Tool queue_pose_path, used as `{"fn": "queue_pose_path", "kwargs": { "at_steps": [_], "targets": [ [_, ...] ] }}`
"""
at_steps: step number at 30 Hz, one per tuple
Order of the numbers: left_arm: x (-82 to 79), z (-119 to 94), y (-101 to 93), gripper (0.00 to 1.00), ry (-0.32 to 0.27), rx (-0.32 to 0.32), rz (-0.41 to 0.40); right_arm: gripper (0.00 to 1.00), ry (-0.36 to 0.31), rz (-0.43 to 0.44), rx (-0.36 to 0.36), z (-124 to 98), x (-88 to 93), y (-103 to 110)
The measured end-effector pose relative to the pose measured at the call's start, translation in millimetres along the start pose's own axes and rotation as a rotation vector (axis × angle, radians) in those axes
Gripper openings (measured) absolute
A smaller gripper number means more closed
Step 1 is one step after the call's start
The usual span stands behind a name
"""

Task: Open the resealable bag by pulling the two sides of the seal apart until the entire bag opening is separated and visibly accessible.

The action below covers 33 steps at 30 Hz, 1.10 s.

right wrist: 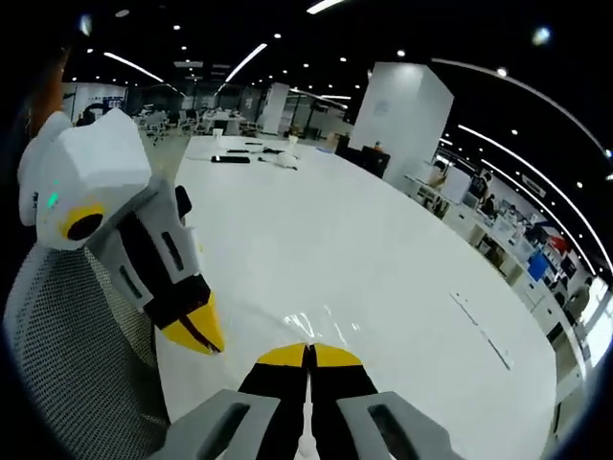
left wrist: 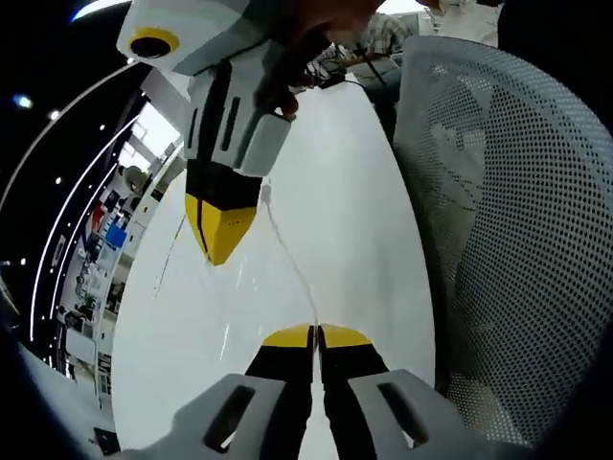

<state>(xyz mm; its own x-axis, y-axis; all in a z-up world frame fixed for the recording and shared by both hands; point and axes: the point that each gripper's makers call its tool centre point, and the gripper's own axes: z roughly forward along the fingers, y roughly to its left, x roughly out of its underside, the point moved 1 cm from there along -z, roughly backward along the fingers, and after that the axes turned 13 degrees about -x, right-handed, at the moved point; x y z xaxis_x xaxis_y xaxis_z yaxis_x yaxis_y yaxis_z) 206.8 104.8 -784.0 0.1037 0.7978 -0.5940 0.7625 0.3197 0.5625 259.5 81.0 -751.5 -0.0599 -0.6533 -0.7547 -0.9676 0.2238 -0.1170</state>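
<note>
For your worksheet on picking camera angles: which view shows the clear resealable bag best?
The left gripper view: the bag stretches between both shut grippers as a thin clear edge. The right gripper view gives only a glossy glint.

Both views skim close over one white table (left wrist: 354, 192) (facing oppositely).

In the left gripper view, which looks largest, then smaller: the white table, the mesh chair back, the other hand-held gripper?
1. White table.
2. Mesh chair back, nearly as large; nearness enlarges it.
3. Other hand-held gripper, smallest.
</note>
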Motion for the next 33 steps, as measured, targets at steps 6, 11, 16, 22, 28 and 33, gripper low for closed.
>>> {"fn": "queue_pose_path", "kwargs": {
  "at_steps": [6,11,16,22,28,33],
  "targets": [
    [-10.1,-6.6,19.2,0.08,-0.031,-0.035,-0.221,0.00,0.024,-0.027,0.011,1.0,6.6,-6.8],
    [-17.8,-15.7,29.8,0.14,-0.075,-0.060,-0.304,0.00,0.038,-0.060,0.016,3.5,7.6,-19.9],
    [-17.7,-24.5,38.3,0.17,-0.083,-0.091,-0.347,0.00,0.067,-0.160,-0.025,5.6,8.0,-28.7],
    [-1.1,-29.2,49.2,0.21,-0.072,-0.135,-0.413,0.00,0.122,-0.233,-0.034,6.2,15.7,-43.7],
    [15.2,-32.9,62.6,0.35,-0.050,-0.173,-0.501,0.00,0.138,-0.245,-0.047,8.6,21.3,-51.5],
    [25.0,-36.6,70.0,0.47,-0.041,-0.194,-0.573,0.00,0.146,-0.273,-0.071,11.3,24.6,-58.5]
  ]
}}
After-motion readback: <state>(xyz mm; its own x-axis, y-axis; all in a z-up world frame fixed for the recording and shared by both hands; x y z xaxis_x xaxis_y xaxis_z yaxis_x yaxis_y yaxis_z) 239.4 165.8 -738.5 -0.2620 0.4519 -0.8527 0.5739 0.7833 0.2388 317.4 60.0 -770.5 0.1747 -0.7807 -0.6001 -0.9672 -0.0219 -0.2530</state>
